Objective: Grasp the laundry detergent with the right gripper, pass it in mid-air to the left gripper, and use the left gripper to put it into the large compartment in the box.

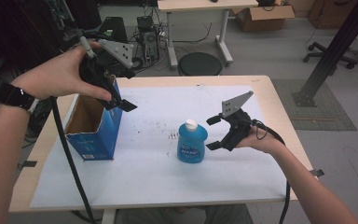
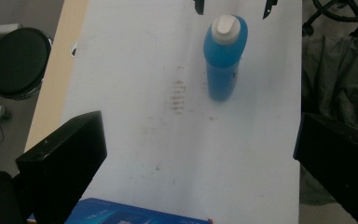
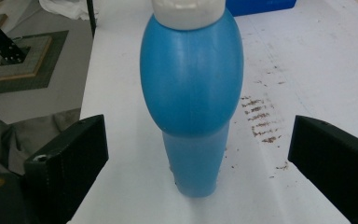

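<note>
A blue bottle (image 1: 192, 142) with a white cap stands upright near the middle of the white sheet. My right gripper (image 1: 212, 133) is open just to its right, jaws pointing at it. In the right gripper view the bottle (image 3: 191, 93) stands close ahead, between the lines of the wide-apart jaws and untouched by them. An open blue cardboard box (image 1: 93, 123) stands at the left. My left gripper (image 1: 120, 103) hangs open above the box's right edge with nothing in it. The left gripper view looks down on the bottle (image 2: 223, 60) and the box's edge (image 2: 135, 217).
A white paper sheet (image 1: 149, 177) with brown smudges (image 1: 172, 136) covers the wooden table (image 1: 284, 135). Beyond the far edge are a black stool (image 1: 199, 64), a desk and cardboard boxes. A black frame post (image 1: 328, 51) rises at the right.
</note>
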